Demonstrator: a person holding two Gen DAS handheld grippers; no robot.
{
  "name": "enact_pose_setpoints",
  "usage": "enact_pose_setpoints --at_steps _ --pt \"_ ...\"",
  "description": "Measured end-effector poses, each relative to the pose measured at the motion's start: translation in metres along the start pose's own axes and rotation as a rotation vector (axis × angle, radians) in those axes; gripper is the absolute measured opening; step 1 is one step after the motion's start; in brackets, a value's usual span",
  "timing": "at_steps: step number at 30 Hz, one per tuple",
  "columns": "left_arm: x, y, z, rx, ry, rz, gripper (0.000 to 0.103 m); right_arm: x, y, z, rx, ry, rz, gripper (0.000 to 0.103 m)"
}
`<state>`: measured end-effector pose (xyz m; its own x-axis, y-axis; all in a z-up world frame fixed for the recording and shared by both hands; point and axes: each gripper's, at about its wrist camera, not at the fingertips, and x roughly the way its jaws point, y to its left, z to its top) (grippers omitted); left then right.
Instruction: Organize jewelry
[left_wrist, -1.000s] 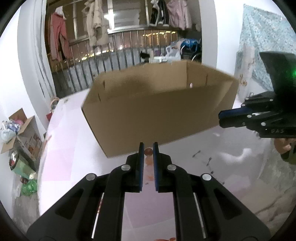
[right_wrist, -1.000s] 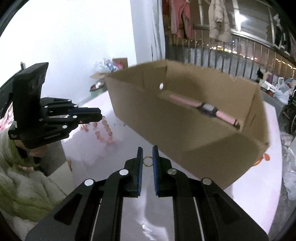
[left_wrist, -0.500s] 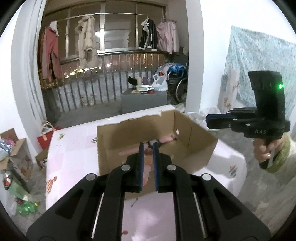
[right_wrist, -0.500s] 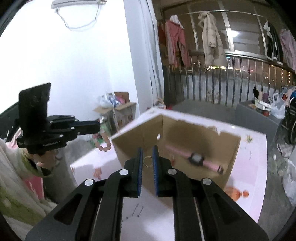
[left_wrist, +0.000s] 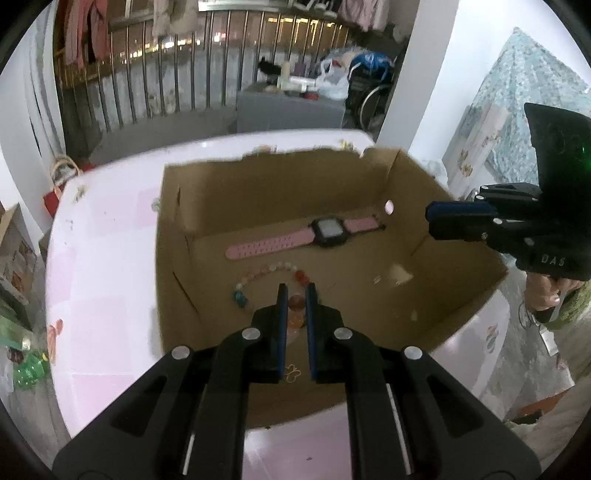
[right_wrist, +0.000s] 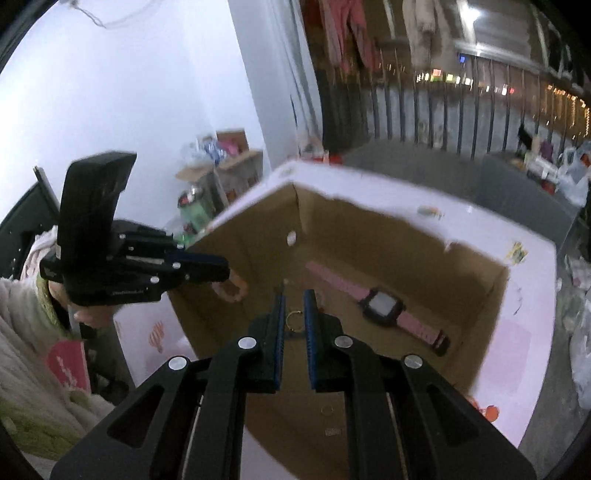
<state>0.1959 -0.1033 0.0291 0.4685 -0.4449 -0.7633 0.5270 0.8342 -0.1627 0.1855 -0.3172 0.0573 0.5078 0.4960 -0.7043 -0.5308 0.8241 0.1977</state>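
An open cardboard box (left_wrist: 207, 206) stands on the pink table (left_wrist: 99, 280); it also shows in the right wrist view (right_wrist: 406, 240). A pink watch (left_wrist: 314, 232) lies on its floor, also in the right wrist view (right_wrist: 380, 304). My left gripper (left_wrist: 295, 291) is shut on a pink bead bracelet (left_wrist: 296, 303) and holds it over the box; the bracelet's far end (left_wrist: 266, 271) trails onto the box floor. My right gripper (right_wrist: 294, 295) is shut on a thin gold ring (right_wrist: 294, 320) above the box. It also shows at the right of the left wrist view (left_wrist: 458, 218).
A small gold piece (left_wrist: 291, 372) lies on the box floor under my left gripper. A metal railing (left_wrist: 177, 88) and a grey bench (left_wrist: 288, 110) stand behind the table. Cardboard boxes and bags (right_wrist: 221, 158) sit on the floor to the left.
Both grippers have risen and moved over the open box, and now look down into it. The bracelet's end now rests on the box floor.
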Motion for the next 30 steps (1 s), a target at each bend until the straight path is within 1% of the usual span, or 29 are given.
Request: enact_pose_setpoints --at_steps 4,7,10,13,14,15,18,19,20,21,22,23,24,25,27,28,30 --pt "0.017 0.009 -0.008 -0.019 0.056 0.005 0.009 0.019 -0.001 -0.006 -0.004 0.087 -0.005 0.011" --pt "0.018 0.005 -0.009 0.001 0.041 0.006 0.011 0.024 -0.005 -0.008 0.017 0.110 0.006 0.011" --pt "0.013 0.002 -0.011 0.004 0.027 0.011 0.015 0.020 -0.007 -0.009 0.034 0.095 0.001 0.012" --pt "0.004 0.002 -0.011 0.003 0.007 0.004 0.023 0.009 -0.009 -0.008 0.060 0.056 -0.007 0.012" --pt "0.001 0.002 -0.011 0.003 0.000 0.006 0.028 0.005 -0.011 -0.007 0.065 0.046 -0.013 0.012" --pt "-0.002 0.001 -0.011 0.002 -0.008 0.009 0.032 0.000 -0.011 -0.007 0.071 0.033 -0.022 0.012" --pt "-0.014 0.002 -0.013 -0.009 -0.044 0.006 0.033 -0.021 -0.014 -0.010 0.098 -0.015 -0.045 0.014" --pt "-0.020 0.002 -0.013 -0.013 -0.061 0.005 0.035 -0.028 -0.015 -0.010 0.108 -0.032 -0.055 0.019" --pt "-0.026 0.003 -0.013 -0.017 -0.077 0.010 0.039 -0.037 -0.017 -0.012 0.122 -0.058 -0.071 0.022" --pt "-0.034 0.003 -0.013 -0.022 -0.103 0.018 0.045 -0.047 -0.018 -0.015 0.138 -0.085 -0.089 0.029" --pt "-0.044 0.003 -0.013 -0.026 -0.139 0.031 0.048 -0.055 -0.019 -0.016 0.152 -0.106 -0.103 0.034" --pt "-0.051 0.003 -0.013 -0.028 -0.162 0.042 0.054 -0.066 -0.020 -0.019 0.173 -0.134 -0.120 0.036" --pt "-0.061 0.003 -0.014 -0.032 -0.193 0.059 0.059 -0.074 -0.022 -0.022 0.193 -0.156 -0.133 0.041" --pt "-0.066 0.003 -0.014 -0.035 -0.211 0.074 0.066 -0.085 -0.024 -0.028 0.228 -0.185 -0.155 0.048" --pt "-0.077 0.004 -0.018 -0.047 -0.250 0.138 0.078 -0.096 -0.030 -0.039 0.282 -0.211 -0.186 0.054" --pt "-0.079 0.006 -0.020 -0.057 -0.255 0.165 0.080 -0.099 -0.033 -0.046 0.317 -0.217 -0.198 0.055" --pt "-0.077 0.013 -0.026 -0.094 -0.236 0.184 0.083 -0.100 -0.038 -0.058 0.378 -0.214 -0.191 0.058"
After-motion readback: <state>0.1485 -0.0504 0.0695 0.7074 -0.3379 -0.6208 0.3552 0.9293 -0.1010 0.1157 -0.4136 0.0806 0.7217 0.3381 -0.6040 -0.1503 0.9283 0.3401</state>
